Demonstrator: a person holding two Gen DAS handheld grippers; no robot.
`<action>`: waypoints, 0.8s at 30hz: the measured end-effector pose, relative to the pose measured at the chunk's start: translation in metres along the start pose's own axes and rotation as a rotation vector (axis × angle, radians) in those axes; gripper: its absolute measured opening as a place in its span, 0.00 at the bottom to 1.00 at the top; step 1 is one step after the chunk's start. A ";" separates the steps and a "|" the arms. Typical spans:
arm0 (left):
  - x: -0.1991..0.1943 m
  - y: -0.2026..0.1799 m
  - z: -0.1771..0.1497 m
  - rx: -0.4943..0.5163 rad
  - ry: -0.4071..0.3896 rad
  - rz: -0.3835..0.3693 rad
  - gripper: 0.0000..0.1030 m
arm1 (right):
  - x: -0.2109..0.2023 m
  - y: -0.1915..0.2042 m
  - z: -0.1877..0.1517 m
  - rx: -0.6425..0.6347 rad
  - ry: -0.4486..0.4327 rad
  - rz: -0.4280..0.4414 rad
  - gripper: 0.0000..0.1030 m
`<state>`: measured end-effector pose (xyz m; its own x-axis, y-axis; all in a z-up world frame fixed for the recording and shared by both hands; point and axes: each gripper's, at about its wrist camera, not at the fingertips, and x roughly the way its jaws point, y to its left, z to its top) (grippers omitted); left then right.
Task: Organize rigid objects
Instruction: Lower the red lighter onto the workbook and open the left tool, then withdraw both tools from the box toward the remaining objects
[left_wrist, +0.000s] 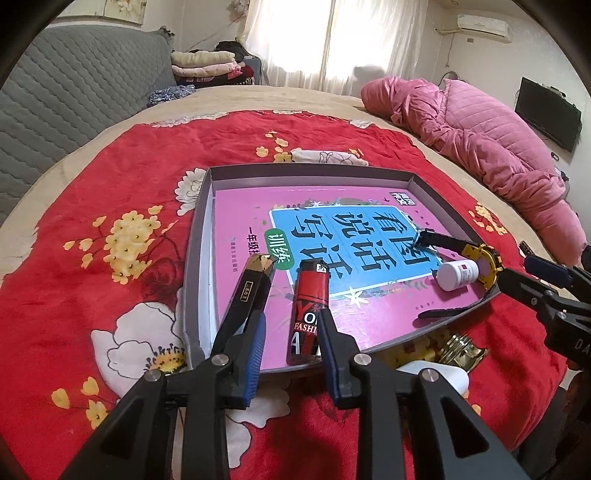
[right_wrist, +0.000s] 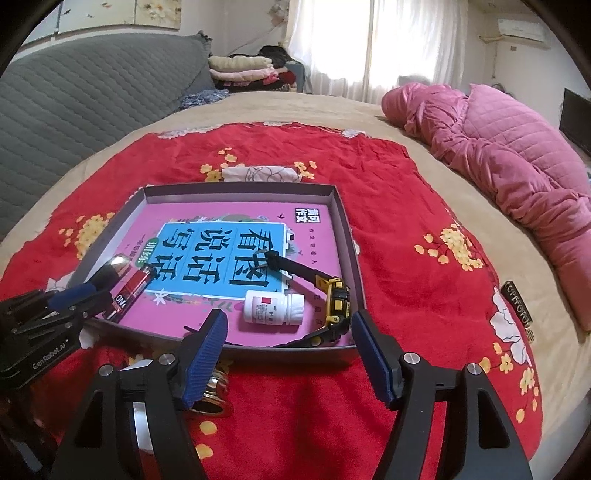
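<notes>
Left wrist view: left claw (left_wrist: 291, 334) stands slightly open around the lighter (left_wrist: 309, 295) in the tray (left_wrist: 199, 236); right claw (right_wrist: 290, 345) gapes wide, empty.

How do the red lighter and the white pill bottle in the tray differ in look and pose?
The red lighter is slim and flat-sided with printed lettering; the white pill bottle is round with a small red square on its label. The lighter lies at the tray's near left, its length running away from the left camera; the bottle lies near the right wall, beside the yellow watch. Both lie flat on the pink book.
</notes>
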<state>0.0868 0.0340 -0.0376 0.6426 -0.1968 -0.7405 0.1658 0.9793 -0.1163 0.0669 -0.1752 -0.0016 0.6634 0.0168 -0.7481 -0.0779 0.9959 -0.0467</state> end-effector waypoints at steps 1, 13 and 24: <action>-0.001 0.000 0.000 0.000 -0.001 0.002 0.29 | -0.001 0.000 0.000 0.000 -0.002 0.002 0.70; -0.006 0.002 -0.002 -0.009 0.001 0.008 0.32 | -0.009 -0.002 0.001 0.011 -0.021 0.009 0.70; -0.016 -0.002 -0.003 0.001 0.003 0.014 0.40 | -0.014 -0.002 0.001 0.005 -0.029 0.012 0.70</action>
<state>0.0739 0.0358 -0.0273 0.6423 -0.1833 -0.7442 0.1581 0.9818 -0.1054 0.0584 -0.1773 0.0102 0.6837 0.0313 -0.7291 -0.0822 0.9960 -0.0344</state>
